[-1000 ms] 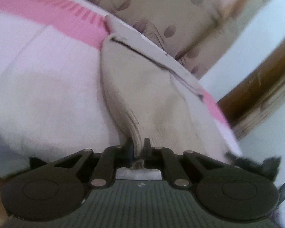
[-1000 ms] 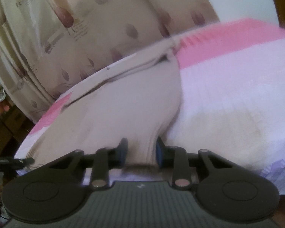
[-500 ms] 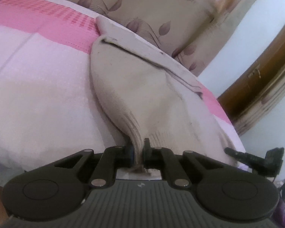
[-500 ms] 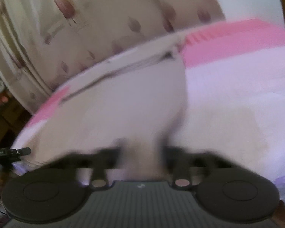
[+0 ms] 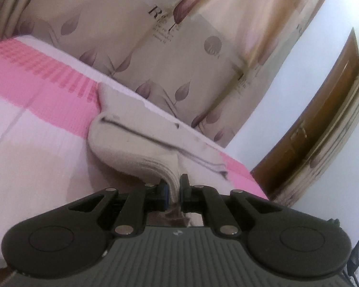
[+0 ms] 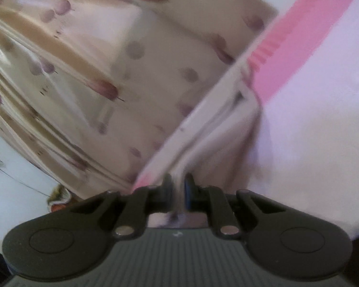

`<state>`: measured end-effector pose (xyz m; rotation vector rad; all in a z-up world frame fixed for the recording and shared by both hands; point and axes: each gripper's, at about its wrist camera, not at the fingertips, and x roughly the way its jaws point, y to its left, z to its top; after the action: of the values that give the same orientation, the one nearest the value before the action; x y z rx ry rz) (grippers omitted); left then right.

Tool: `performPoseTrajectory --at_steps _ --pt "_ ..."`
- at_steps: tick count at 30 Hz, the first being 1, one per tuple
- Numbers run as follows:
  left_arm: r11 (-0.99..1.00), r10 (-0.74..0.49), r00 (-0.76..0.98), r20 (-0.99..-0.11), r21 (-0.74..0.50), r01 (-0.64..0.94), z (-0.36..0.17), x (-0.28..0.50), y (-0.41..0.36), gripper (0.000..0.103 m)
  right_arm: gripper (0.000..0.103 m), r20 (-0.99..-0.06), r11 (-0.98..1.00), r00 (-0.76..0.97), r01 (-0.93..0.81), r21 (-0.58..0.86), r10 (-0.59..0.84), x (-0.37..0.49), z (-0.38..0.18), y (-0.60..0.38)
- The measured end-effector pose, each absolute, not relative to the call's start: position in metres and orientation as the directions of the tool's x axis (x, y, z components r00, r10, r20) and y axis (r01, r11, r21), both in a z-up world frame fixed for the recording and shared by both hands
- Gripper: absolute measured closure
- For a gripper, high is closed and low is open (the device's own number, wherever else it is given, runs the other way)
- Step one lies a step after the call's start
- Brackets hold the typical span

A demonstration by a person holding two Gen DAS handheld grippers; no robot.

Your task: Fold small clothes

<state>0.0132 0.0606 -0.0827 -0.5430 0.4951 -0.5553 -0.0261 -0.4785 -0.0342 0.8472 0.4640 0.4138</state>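
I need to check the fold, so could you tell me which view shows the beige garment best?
The left wrist view: the beige garment is sharp, its dark seam and the bed visible. The right wrist view shows it motion-blurred, running from the claw.

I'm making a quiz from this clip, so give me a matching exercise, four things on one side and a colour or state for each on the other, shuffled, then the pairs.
Things:
1. garment
2. bedsheet stripe
3. curtain
4. left gripper

Colours or states:
A. pink
B. shut on cloth
C. beige, near edge lifted off the bed
D. tan with a purple leaf print

Pairs: 1-C, 2-A, 3-D, 4-B
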Motion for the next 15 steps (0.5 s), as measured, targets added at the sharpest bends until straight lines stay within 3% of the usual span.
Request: performPoseTrajectory --at_steps 9,15 --pt "0.726 -0.581 0.771 -0.26 -0.594 0.347 -0.065 0.031 0.053 0.095 0.092 -0.165 0.608 0.853 -0.204 0.767 0.495 -0.001 -0.008 -0.483" --pt "0.742 -0.584 0.77 -0.257 -0.554 0.378 -0.061 0.024 0.046 0.095 0.09 -0.409 0.845 0.84 -0.102 0.526 0.356 -0.013 0.0 -0.471"
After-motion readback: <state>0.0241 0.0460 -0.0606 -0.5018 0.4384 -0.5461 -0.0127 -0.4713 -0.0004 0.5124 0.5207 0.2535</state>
